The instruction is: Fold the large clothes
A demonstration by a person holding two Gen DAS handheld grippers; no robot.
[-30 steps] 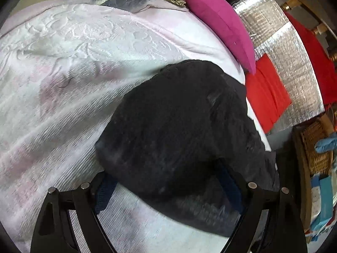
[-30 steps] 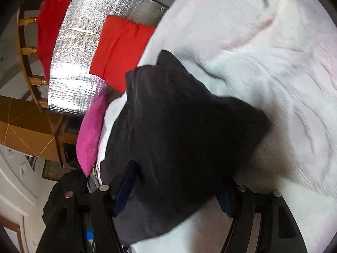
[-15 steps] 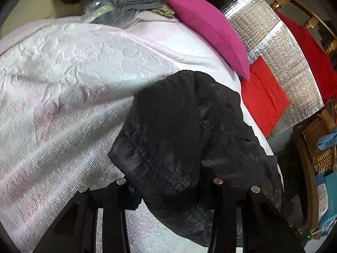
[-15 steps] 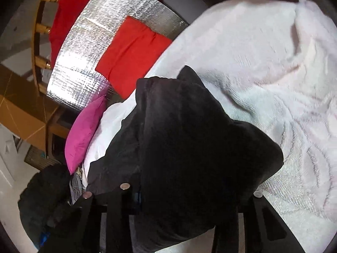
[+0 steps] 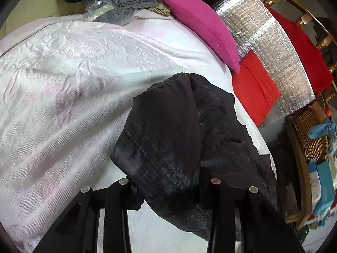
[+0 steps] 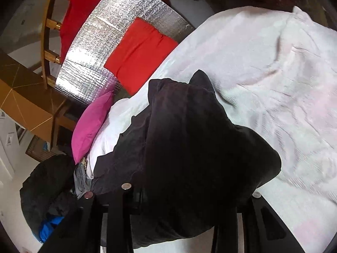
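Note:
A large black garment (image 5: 174,135) hangs bunched over the pale pink bedspread (image 5: 63,88). My left gripper (image 5: 168,191) is shut on one part of it, and the cloth covers the fingertips. In the right wrist view the same black garment (image 6: 193,143) drapes down from my right gripper (image 6: 189,198), which is shut on another part. Both hold the garment lifted above the bed, with its far end trailing on the bedspread (image 6: 284,80).
A magenta pillow (image 5: 202,25), a red cushion (image 5: 254,88) and a silver foil panel (image 5: 271,48) line the bed's far side. Grey clothes (image 5: 124,2) lie at the bed's end. A wicker basket (image 5: 309,130) stands beside the bed. A dark clothes pile (image 6: 48,187) sits off the bed.
Both grippers have closed from wide open onto the black garment and lifted it, so it hangs more bunched and higher above the bedspread.

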